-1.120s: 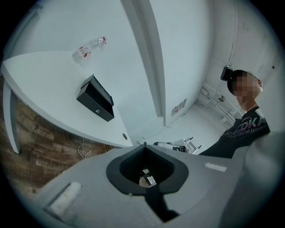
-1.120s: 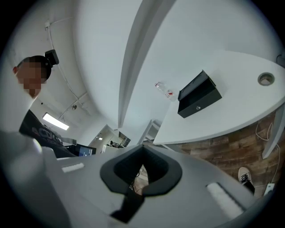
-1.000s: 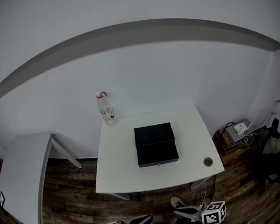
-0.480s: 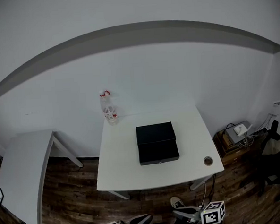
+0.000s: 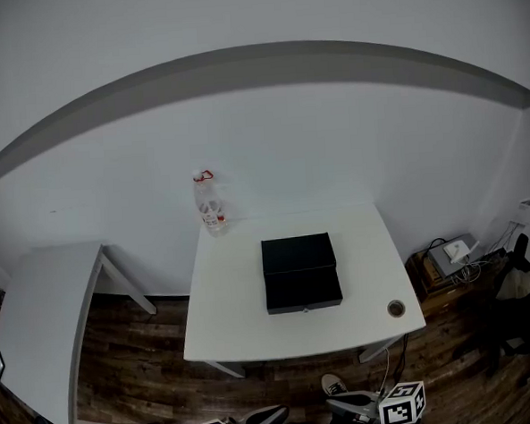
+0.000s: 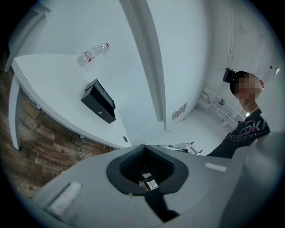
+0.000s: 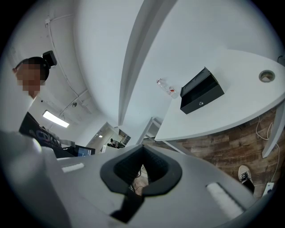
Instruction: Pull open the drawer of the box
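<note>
At table (image 5: 227, 325) centre, box (image 5: 301, 272), drawer (image 5: 303, 296) shut. Left gripper (image 6: 144, 148), right gripper (image 7: 143, 148): pressed together, empty, unmoved, well short of it. Approach not begun.

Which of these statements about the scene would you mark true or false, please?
1. The black box sits on the white table. True.
2. Its drawer is pulled out. False: it looks shut.
3. The bottle leans against the box. False: it stands apart, at the table's far left corner.
4. The left gripper and right gripper are shut and empty. True.
5. The right gripper grips the box. False: it is short of the table.
</note>
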